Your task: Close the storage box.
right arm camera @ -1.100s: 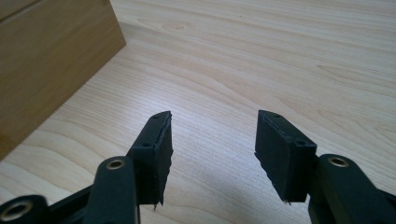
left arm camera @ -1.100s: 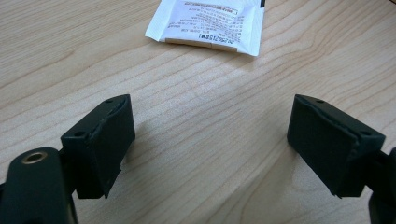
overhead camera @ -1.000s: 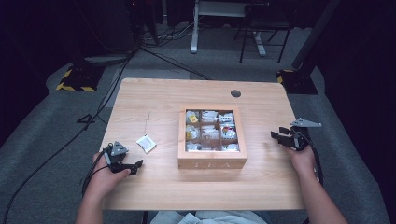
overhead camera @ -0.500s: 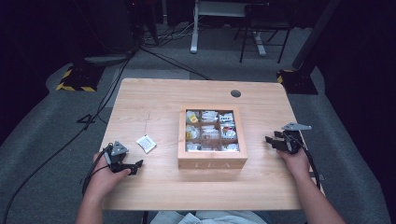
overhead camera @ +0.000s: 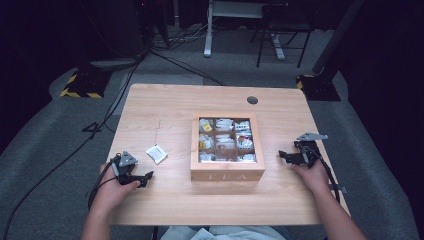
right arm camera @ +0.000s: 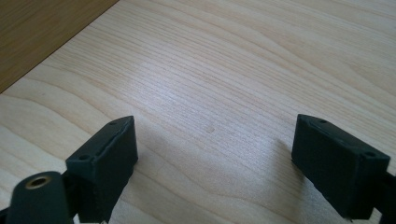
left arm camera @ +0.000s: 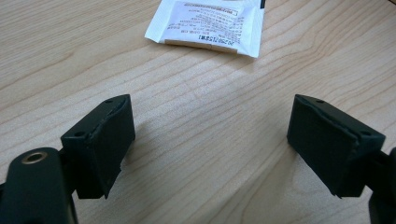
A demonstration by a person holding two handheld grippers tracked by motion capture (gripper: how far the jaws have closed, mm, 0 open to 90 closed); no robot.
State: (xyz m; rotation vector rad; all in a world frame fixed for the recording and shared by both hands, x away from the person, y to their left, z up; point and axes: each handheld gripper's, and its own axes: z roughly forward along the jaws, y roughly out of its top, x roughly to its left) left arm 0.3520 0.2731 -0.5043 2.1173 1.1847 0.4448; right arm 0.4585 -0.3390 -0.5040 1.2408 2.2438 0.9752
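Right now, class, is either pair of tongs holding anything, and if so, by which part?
Nothing is held. The left tongs stand open over bare table, short of the white sachet. The right tongs are open too, nothing between them.

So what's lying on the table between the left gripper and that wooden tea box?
A single white sachet lies between the left gripper and the tea box; otherwise bare table, as the high view shows.
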